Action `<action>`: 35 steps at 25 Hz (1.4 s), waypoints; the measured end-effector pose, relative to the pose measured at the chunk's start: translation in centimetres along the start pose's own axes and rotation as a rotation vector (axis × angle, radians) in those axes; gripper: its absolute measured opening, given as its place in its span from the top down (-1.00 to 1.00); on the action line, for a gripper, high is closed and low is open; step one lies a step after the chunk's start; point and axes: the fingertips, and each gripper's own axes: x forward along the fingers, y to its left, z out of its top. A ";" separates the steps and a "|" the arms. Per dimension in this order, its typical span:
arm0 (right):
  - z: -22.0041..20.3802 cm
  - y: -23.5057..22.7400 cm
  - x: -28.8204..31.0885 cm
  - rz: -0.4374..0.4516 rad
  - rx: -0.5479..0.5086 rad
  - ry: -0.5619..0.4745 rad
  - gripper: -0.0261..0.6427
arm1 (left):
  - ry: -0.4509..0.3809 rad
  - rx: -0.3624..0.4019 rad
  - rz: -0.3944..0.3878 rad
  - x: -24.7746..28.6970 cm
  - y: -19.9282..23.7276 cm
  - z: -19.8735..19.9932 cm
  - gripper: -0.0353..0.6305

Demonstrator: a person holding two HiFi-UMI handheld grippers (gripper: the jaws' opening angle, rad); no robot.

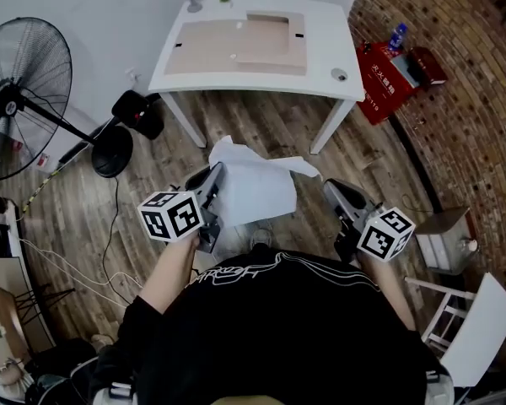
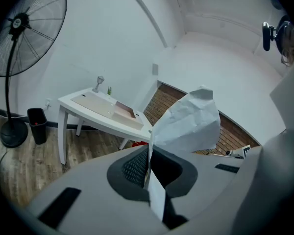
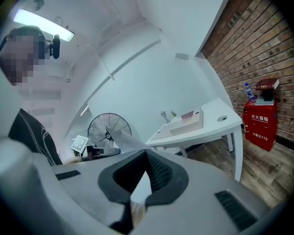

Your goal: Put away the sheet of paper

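Note:
The white sheet of paper (image 1: 257, 191) is crumpled and hangs in the air in front of the person, above the wooden floor. My left gripper (image 1: 216, 174) is shut on its left edge; in the left gripper view the sheet (image 2: 193, 124) rises out from between the closed pads of that gripper (image 2: 149, 150). A pointed flap of the paper reaches right to my right gripper (image 1: 329, 186). There the jaws (image 3: 146, 152) meet at their tips, with a strip of paper (image 3: 125, 141) running into them and white showing in the gap.
A white table (image 1: 329, 40) stands ahead with a tan board (image 1: 236, 45), a glass and a small plant on it. A floor fan (image 1: 21, 99) is at the left, a red box (image 1: 388, 78) by the brick wall, and a white chair (image 1: 481, 327) at the right.

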 end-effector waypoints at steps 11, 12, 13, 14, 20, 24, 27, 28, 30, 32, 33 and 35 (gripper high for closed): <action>6.1 -4.9 9.0 0.016 0.004 -0.011 0.92 | -0.029 0.015 0.000 7.5 5.7 9.8 0.80; 6.5 -5.5 9.3 0.021 0.002 -0.008 0.92 | -0.034 0.014 0.001 8.2 5.8 10.4 0.80; 6.9 -6.3 9.7 0.027 0.001 -0.005 0.92 | -0.039 0.013 0.004 9.0 5.9 10.9 0.80; 7.4 -7.1 10.2 0.033 0.001 -0.003 0.92 | -0.044 0.010 0.008 9.8 6.1 11.3 0.80; 11.8 -12.3 15.0 0.070 0.007 0.005 0.92 | -0.065 -0.036 0.042 14.6 8.0 14.8 0.80; 15.5 -15.6 18.1 0.107 0.003 0.009 0.92 | -0.076 -0.037 0.051 18.2 8.3 18.1 0.80; 17.4 -17.7 20.1 0.130 0.001 0.023 0.92 | -0.097 -0.028 0.050 20.7 8.2 20.5 0.80; 18.0 -18.2 20.6 0.137 -0.002 0.026 0.92 | -0.103 -0.026 0.048 21.4 8.2 21.2 0.80; 19.1 -19.1 21.6 0.150 -0.004 0.027 0.92 | -0.111 -0.026 0.044 22.6 8.3 22.2 0.80; 20.1 -19.9 22.5 0.161 -0.006 0.029 0.92 | -0.122 -0.037 0.038 23.5 8.3 23.0 0.80; 20.5 -20.2 22.9 0.166 -0.009 0.031 0.92 | -0.130 -0.043 0.033 23.9 8.4 23.5 0.80; 21.0 -20.8 23.9 0.175 -0.022 0.039 0.92 | -0.148 -0.050 0.025 24.4 8.7 24.5 0.80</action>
